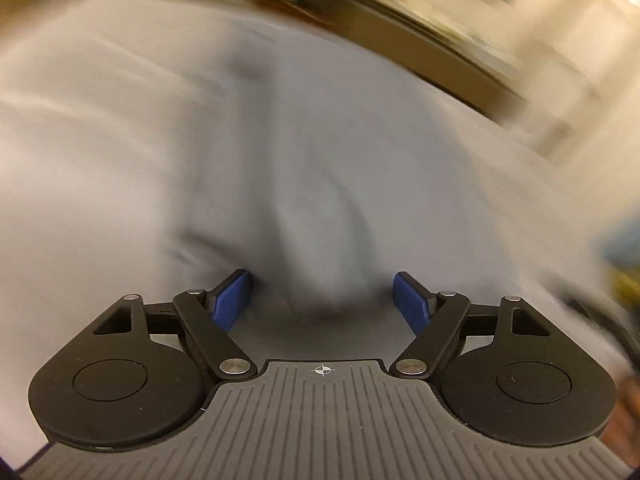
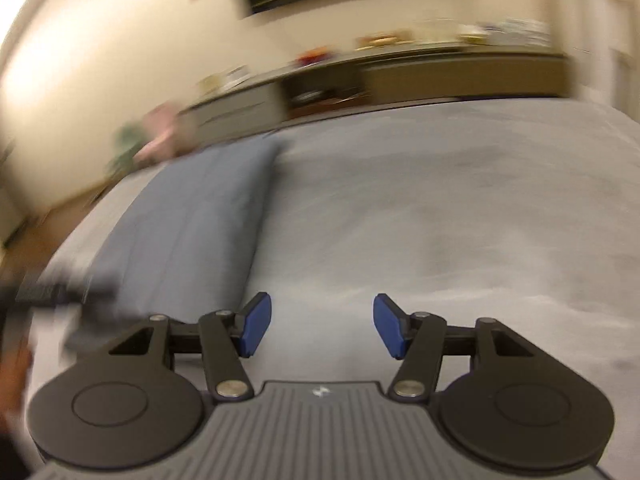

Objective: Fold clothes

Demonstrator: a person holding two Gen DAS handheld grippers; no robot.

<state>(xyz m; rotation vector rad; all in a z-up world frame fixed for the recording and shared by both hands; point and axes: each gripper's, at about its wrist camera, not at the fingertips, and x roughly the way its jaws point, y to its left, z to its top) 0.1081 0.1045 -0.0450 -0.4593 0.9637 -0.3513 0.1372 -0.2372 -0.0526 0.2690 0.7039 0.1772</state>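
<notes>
Bed (image 2: 460, 208), pale grey cover, fills most of both views; both frames are motion-blurred, so fine edges are uncertain. The blue-grey garment (image 2: 192, 232) lies flat on the bed as a long, narrow folded strip; in the right wrist view it sits left of the right gripper, its long axis running from the near edge of the bed toward the far edge, the far end squared off and pointing at the low cabinet (image 2: 440, 76) along the wall. In the left wrist view the same cloth (image 1: 320, 184) lies directly ahead, with a raised ridge or wrinkle running away from the gripper. Left gripper (image 1: 322, 300): fingers apart, nothing pinched, cloth beneath and between them but apparently not pressed. Right gripper (image 2: 322, 330): fingers apart and empty, over bare bed cover just beside the strip's near end. Judged risks: the left fingers may close on the ridge alone and catch a single layer, which would peel the fold open; the right gripper, off the cloth, may pinch the bed cover instead of the garment; uneven lifts by the two sides would skew the strip off its axis.
</notes>
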